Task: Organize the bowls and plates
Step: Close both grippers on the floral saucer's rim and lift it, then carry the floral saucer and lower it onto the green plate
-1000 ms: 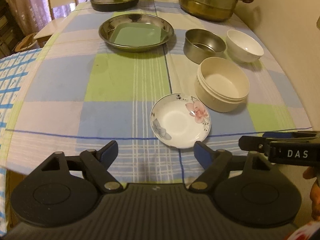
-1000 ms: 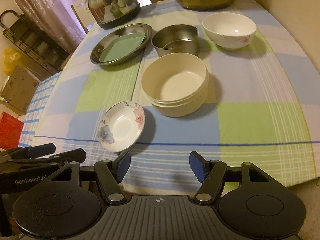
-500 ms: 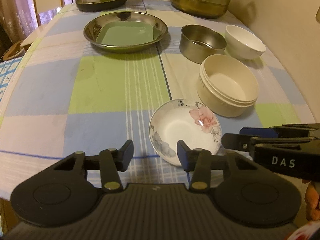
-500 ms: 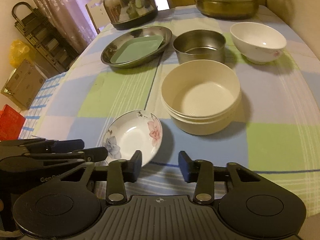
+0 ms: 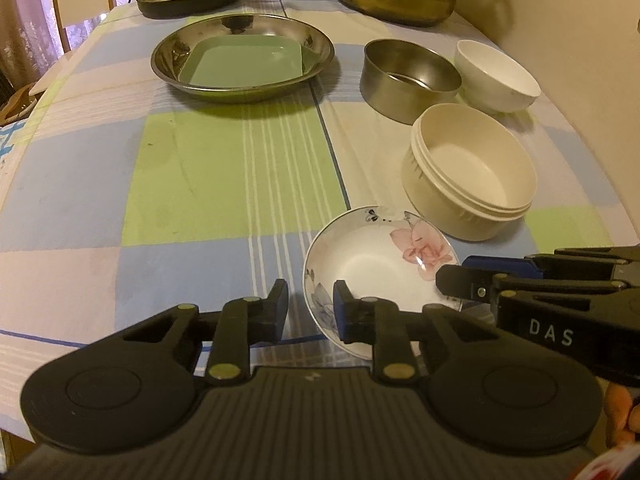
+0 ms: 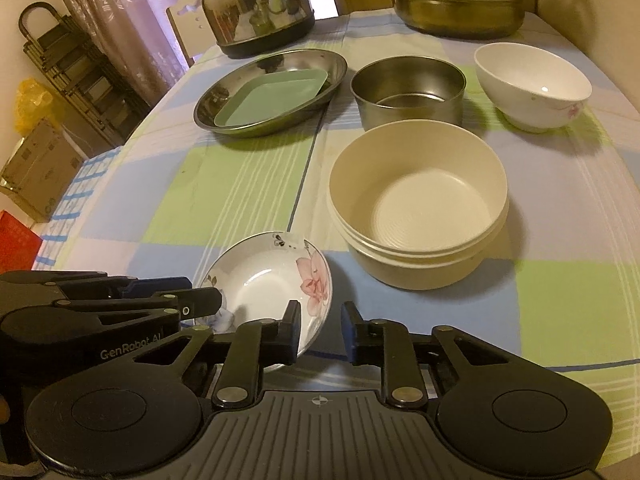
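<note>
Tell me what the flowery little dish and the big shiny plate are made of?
The flowery little dish looks like glazed porcelain: white, glossy, with a printed pink flower. The big shiny plate looks like polished stainless steel; it mirrors the room. The green square tray inside it seems matte plastic, though that's less certain.

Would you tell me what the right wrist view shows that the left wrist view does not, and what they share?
Only the right wrist view shows the dark rack, yellow bag and cardboard box beside the table. Only the left wrist view shows the "DAS" lettering on the other gripper. Both share the floral saucer, cream bowl, steel bowl, white bowl and the steel plate holding a green tray.
</note>
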Motion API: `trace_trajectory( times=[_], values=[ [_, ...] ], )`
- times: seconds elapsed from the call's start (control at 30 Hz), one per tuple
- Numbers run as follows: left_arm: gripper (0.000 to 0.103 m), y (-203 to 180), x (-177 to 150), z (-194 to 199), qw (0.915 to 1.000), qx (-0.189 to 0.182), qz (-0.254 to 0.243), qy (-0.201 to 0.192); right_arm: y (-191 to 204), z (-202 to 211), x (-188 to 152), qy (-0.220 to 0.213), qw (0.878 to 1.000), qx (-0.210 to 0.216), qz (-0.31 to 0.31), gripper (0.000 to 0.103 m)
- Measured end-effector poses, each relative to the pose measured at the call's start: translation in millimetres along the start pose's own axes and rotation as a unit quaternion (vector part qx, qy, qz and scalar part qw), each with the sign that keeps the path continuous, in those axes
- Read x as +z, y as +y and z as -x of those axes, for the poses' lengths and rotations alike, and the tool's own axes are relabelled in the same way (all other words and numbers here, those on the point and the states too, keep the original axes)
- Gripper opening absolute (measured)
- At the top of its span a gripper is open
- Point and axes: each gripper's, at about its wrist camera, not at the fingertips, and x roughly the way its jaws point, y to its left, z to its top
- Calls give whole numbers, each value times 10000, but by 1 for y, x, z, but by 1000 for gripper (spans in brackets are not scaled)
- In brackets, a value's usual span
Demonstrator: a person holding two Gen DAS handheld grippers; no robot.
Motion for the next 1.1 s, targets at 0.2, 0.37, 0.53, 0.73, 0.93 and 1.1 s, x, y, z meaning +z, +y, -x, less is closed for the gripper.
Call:
trace_trajectory(
  times=[0.2,0.37,0.53,0.73,0.93,1.1],
  values=[
    [13,-1,1,-4,9999,-71,-93,56,0,-4,1,16,10000,-31,-48,11],
    [10,-2,0,-5,9998,-55,-184,24,2,-7,0,4,9999,-120,-27,8],
    [8,1,-1,-4,9998,-73,-201,17,5,-8,1,6,9998,-184,6,7],
    [7,7,-2,2,9999,-49,-160,-23,9,-11,4,36,9999,-157,44,6],
    [7,22,6,10,9999,20,-32,-95,21,-15,15,34,9999,-56,151,6],
    [7,36,20,15,9997,98,24,-220,32,-21,31,-24,9997,37,232,6]
  ],
)
